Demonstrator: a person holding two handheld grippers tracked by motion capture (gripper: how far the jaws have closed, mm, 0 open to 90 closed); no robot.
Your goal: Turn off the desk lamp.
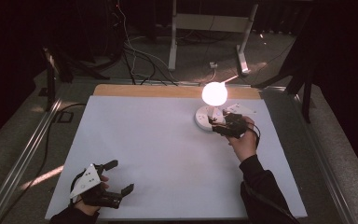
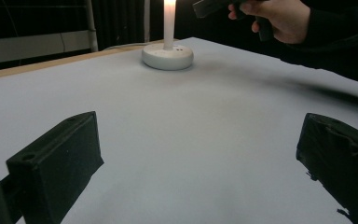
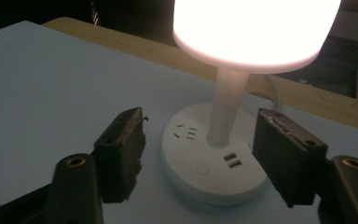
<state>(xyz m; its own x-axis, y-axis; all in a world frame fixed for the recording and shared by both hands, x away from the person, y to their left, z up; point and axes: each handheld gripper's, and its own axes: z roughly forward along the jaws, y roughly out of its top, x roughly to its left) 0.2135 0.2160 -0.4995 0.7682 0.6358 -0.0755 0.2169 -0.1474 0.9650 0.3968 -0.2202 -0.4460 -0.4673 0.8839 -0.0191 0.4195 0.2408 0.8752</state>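
A lit lamp (image 1: 213, 105) is standing upright on the far right part of the white surface (image 1: 168, 154), near the wooden far edge. Its round white base (image 3: 209, 158) is resting flat, and a slim stem is rising from the middle of it to a glowing shade (image 3: 256, 28). Socket holes, two small ports and a round button (image 3: 203, 169) are being shown on the top of the base in the right gripper view.

The right gripper (image 1: 224, 125) is being held just beside the lamp base, on its near side. In the right gripper view its jaws are being kept apart, one on each side of the base and stem, and nothing is being clamped between them; whether they are touching the base cannot be told.

The left gripper (image 1: 119, 177) is being held low over the near left corner of the surface, well apart from the lamp. Its jaws are being held wide apart, with bare surface between them. In the left gripper view the lamp base (image 2: 168, 56) is being seen far off, with the person's right hand (image 2: 279, 18) beside it.
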